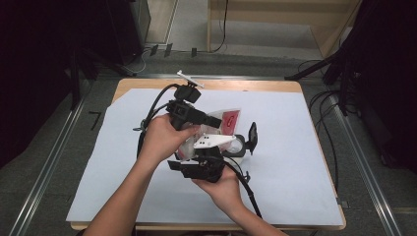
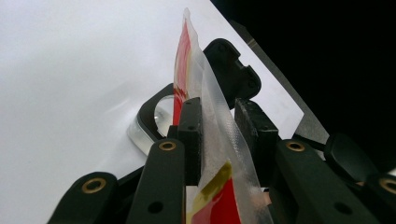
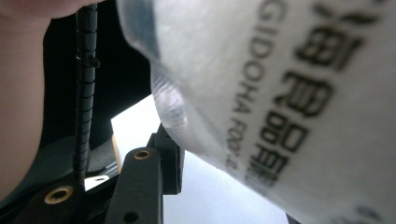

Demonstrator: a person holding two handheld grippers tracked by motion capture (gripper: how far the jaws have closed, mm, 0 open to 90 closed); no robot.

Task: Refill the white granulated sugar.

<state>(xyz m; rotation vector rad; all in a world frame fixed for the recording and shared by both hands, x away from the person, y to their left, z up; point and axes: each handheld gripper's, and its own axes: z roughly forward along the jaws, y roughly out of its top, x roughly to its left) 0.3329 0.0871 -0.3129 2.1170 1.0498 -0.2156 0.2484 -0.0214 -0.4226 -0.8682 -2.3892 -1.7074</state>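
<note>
A clear plastic pouch (image 1: 227,119) with red print hangs above the middle of the table between both hands. My left gripper (image 1: 216,121) points right, and in the left gripper view its jaws (image 2: 219,135) are shut on the pouch's sealed edge (image 2: 212,116). My right gripper (image 1: 191,150) comes in from below, under the pouch. In the right gripper view the pouch (image 3: 280,93), printed with dark lettering, hangs close in front. It hides one jaw; the jaw that shows stands well off to the left, with a wide gap beside it.
A black-framed clear lens (image 1: 239,144) with a raised black cover (image 1: 253,136) lies on the white sheet (image 1: 290,162) just right of the grippers; the lens (image 2: 161,116) also lies beyond the left jaws. The sheet covers a wooden table (image 1: 275,86). Cables trail toward me.
</note>
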